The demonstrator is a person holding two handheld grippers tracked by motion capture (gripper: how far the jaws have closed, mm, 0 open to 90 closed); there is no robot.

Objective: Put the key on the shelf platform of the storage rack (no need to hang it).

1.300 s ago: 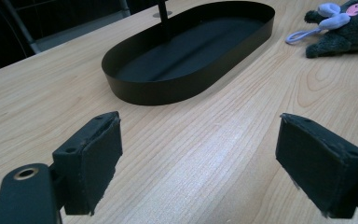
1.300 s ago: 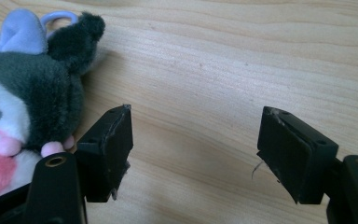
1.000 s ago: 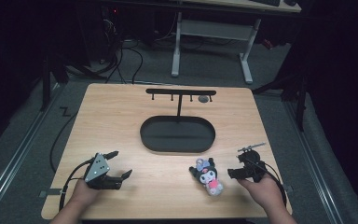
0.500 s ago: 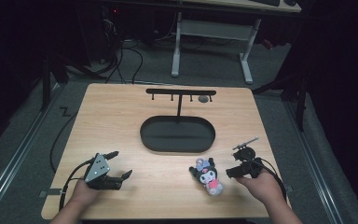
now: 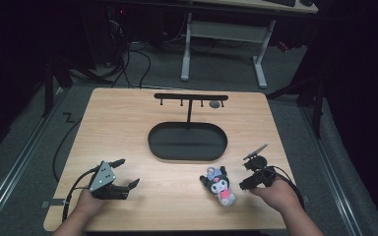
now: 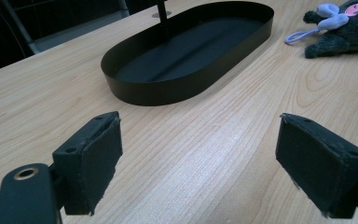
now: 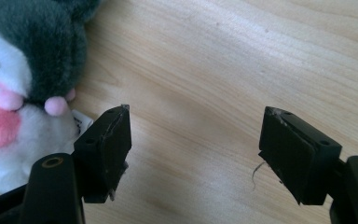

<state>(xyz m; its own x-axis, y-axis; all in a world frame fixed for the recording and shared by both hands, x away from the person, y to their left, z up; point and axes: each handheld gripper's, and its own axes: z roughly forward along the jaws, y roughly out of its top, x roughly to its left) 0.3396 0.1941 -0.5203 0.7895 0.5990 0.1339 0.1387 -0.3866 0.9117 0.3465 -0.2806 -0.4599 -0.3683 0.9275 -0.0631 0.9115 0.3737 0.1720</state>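
Plush toy (image 5: 219, 185) lies flat on the wooden table (image 5: 128, 128), near the front edge, just in front of the black oval tray (image 5: 187, 141) with its hook stand (image 5: 191, 98). My right gripper (image 5: 250, 182) sits just beside it on the right, jaws apart and just widened a bit, nothing between them; in the right gripper view the toy (image 7: 23, 79) is off to the left of the gap. I judge the step is the reach-in, so I'd swing left until the body sits between the pads, stay low, then close on the torso, not the keyring loop (image 6: 303, 35). Left gripper (image 5: 128, 179) rests wide open, well apart.
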